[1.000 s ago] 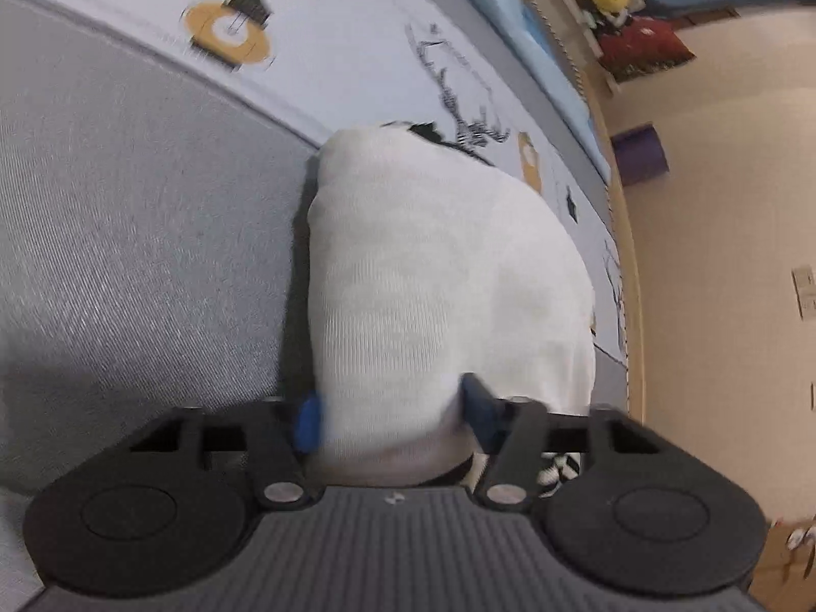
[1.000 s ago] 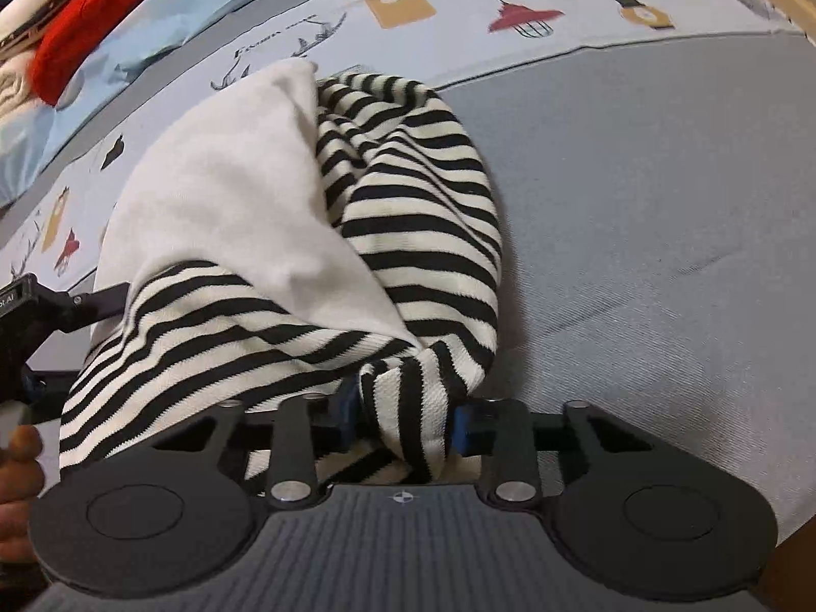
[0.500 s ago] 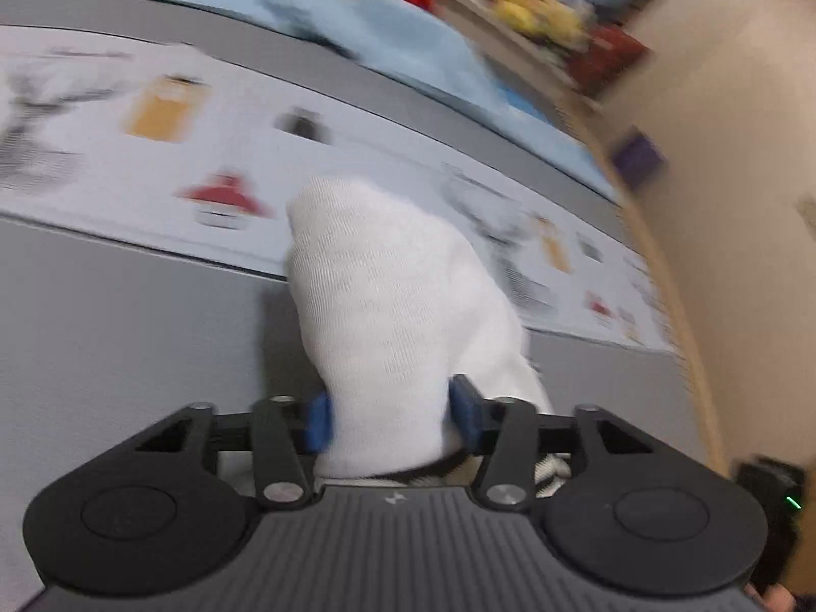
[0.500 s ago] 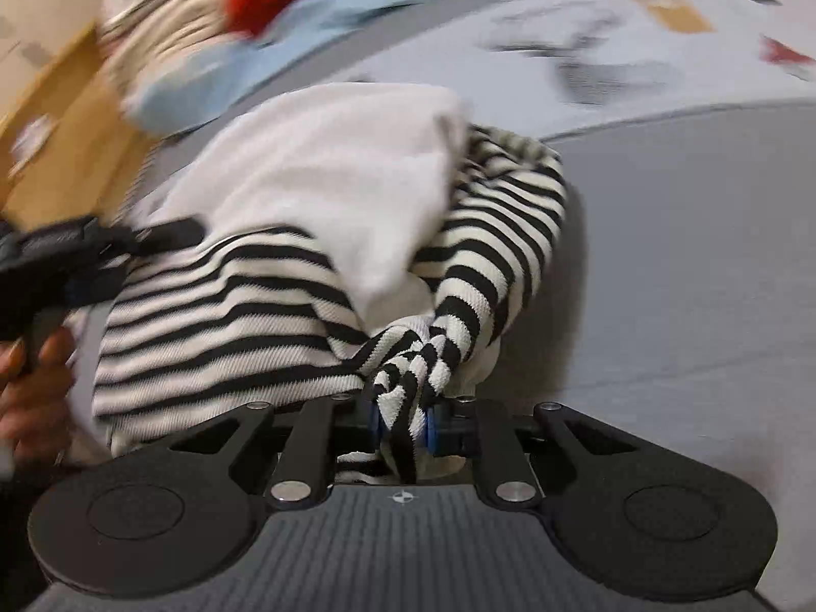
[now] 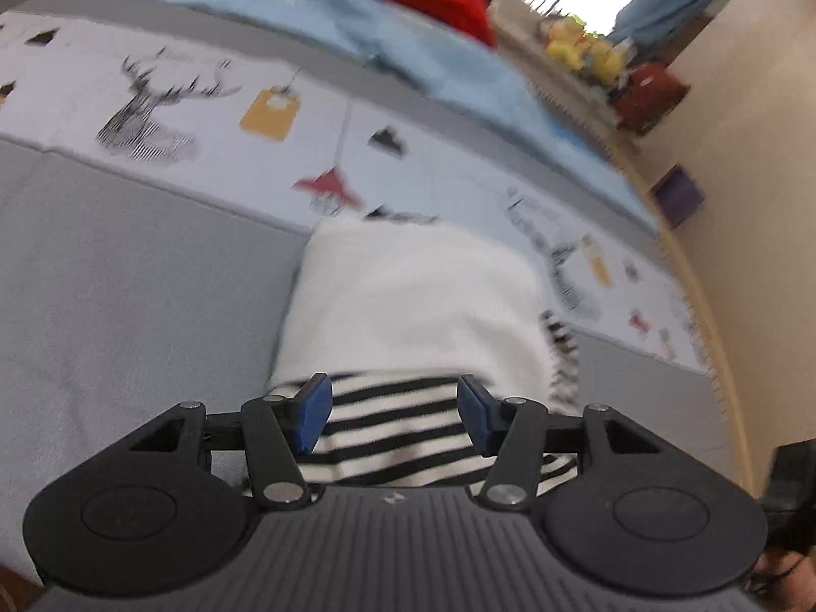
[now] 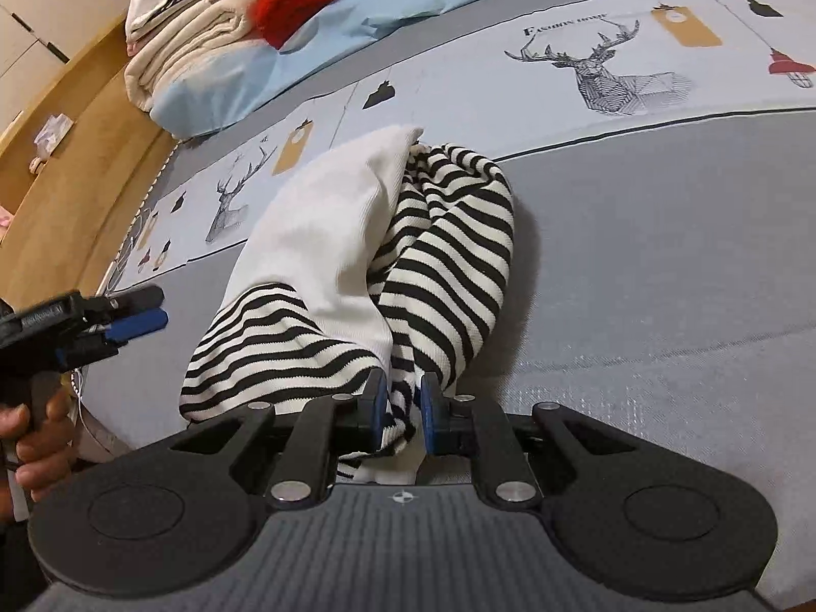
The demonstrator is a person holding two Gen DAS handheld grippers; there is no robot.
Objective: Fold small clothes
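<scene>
1. The bed cover [image 6: 663, 255], grey with a printed deer band, carried the striped garment [image 6: 449, 255], which lay bunched on the grey field just short of the band.
2. The garment's long axis ran away from the right gripper [image 6: 400, 410] toward the band; its plain white side [image 6: 326, 234] was folded over the stripes.
3. The right gripper was nearer: its pads were clamped on a bunched striped edge at the garment's near end.
4. The left gripper [image 5: 392, 415] had its jaws apart and nothing between them; the right view showed it clear of the garment's left side.
5. The gripped edge's underside was hidden, and the left view was motion-blurred.
</scene>
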